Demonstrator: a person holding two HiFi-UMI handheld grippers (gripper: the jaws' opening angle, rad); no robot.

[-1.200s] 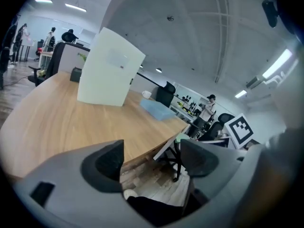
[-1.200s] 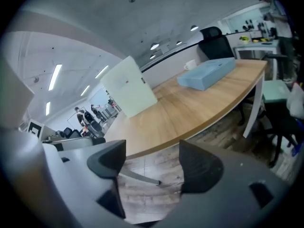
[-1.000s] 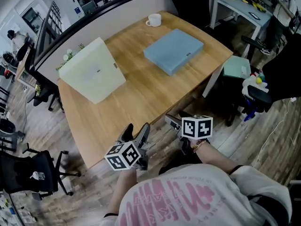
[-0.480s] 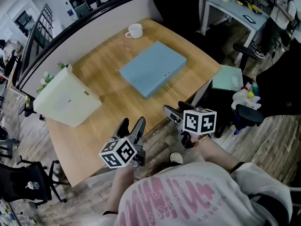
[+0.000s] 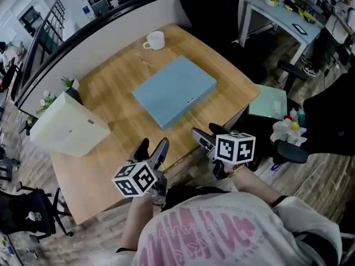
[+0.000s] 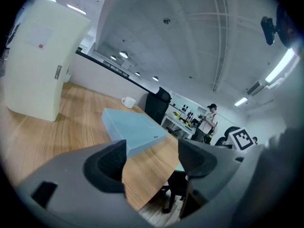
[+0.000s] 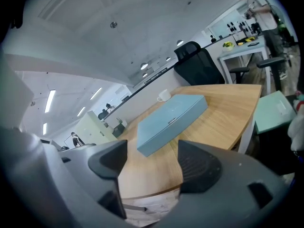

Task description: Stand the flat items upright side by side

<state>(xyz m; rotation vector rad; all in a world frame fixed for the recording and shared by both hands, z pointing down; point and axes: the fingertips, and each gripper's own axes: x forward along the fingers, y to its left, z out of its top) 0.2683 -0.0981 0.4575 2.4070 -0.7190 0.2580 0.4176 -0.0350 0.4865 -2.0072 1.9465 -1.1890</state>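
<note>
A flat blue box (image 5: pixel 173 90) lies on the wooden table (image 5: pixel 113 143); it also shows as the blue box (image 6: pixel 133 129) in the left gripper view and the blue box (image 7: pixel 170 119) in the right gripper view. A cream box (image 5: pixel 67 125) stands upright at the table's left end, seen as the cream box (image 6: pixel 40 56) from the left gripper. My left gripper (image 5: pixel 151 149) hangs open over the near table edge, nothing between its jaws. My right gripper (image 5: pixel 207 134) is open too, off the table's near right edge, empty.
A white cup (image 5: pixel 154 40) stands at the table's far edge. A small plant (image 5: pixel 67 85) sits behind the cream box. A pale green stool (image 5: pixel 269 102) and black office chairs (image 5: pixel 213 7) stand to the right of the table. A partition wall (image 5: pixel 105 24) runs along the far side.
The view has swung, so the table and both boxes have slid left and down in the head view. Both grippers have held about the same place, open and empty.
</note>
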